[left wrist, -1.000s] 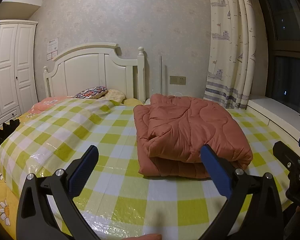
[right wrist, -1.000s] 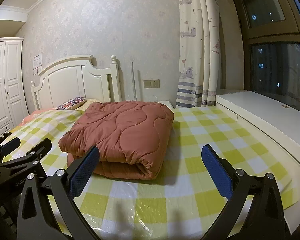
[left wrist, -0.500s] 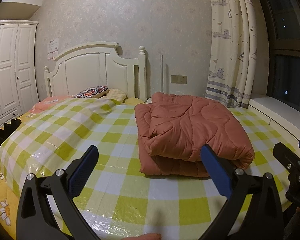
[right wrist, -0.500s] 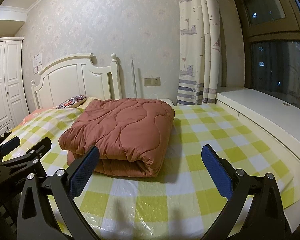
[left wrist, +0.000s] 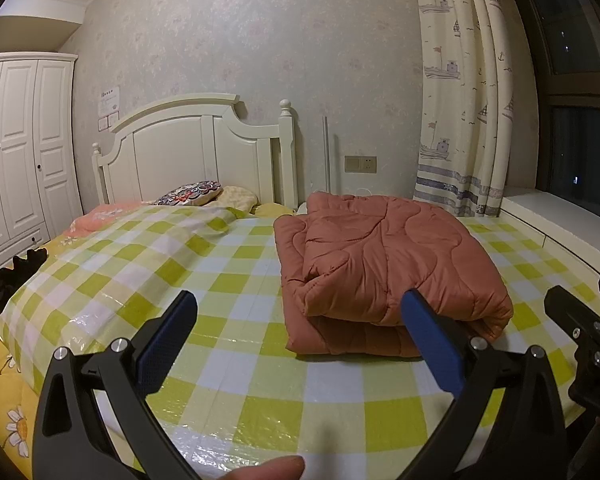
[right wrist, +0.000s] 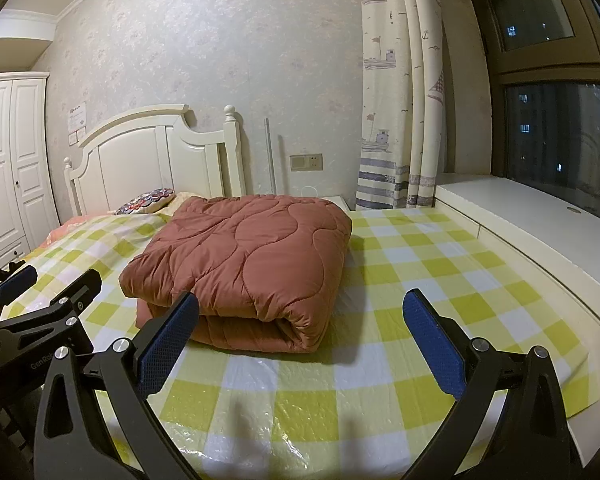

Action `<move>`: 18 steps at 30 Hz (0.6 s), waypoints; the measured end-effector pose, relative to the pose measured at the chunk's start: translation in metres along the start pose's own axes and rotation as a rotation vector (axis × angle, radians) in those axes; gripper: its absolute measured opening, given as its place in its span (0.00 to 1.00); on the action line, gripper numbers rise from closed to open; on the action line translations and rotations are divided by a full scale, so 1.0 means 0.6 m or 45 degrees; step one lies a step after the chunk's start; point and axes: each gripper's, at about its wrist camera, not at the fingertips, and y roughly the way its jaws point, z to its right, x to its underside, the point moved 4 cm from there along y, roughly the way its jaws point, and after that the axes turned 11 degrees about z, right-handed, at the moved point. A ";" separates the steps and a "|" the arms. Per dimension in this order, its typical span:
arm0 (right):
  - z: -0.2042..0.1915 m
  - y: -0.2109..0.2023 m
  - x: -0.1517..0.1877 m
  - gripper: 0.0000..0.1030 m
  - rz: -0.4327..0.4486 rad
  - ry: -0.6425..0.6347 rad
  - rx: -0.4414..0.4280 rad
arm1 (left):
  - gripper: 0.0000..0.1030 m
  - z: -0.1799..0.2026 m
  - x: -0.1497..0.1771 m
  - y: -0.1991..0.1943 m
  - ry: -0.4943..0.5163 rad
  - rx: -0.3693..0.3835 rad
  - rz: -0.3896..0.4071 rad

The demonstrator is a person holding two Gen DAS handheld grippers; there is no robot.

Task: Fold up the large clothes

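Observation:
A rust-red quilted garment (left wrist: 384, 268) lies folded in a thick stack on the yellow-and-white checked cover (left wrist: 228, 292) of the bed. My left gripper (left wrist: 300, 312) is open, short of the stack's near edge, holding nothing. My right gripper (right wrist: 300, 312) is open too, near the foot of the bed, with the folded stack (right wrist: 244, 256) ahead and to its left. Each gripper shows at the edge of the other's view: the right one (left wrist: 588, 336) and the left one (right wrist: 36, 300).
A white headboard (left wrist: 196, 156) and small pillows (left wrist: 192, 194) are at the far end. A white wardrobe (left wrist: 16, 148) stands at left. A curtain (right wrist: 400, 100) and a white window ledge (right wrist: 540, 220) run along the right. A dark item (left wrist: 12, 276) lies at the bed's left edge.
Both grippers have risen and pulled back slightly; the folded stack sits a little lower and farther in each view. Nothing was taken hold of.

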 end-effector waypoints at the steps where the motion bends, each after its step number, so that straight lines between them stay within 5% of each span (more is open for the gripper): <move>1: 0.002 0.001 -0.001 0.95 0.000 0.000 0.000 | 0.98 -0.001 -0.001 0.000 0.002 0.002 -0.001; 11: -0.001 0.024 0.025 0.95 -0.067 0.003 -0.009 | 0.98 0.002 0.011 0.003 0.042 0.022 0.021; 18: 0.031 0.065 0.036 0.95 -0.158 0.009 -0.014 | 0.98 -0.022 0.038 0.078 0.018 0.161 -0.236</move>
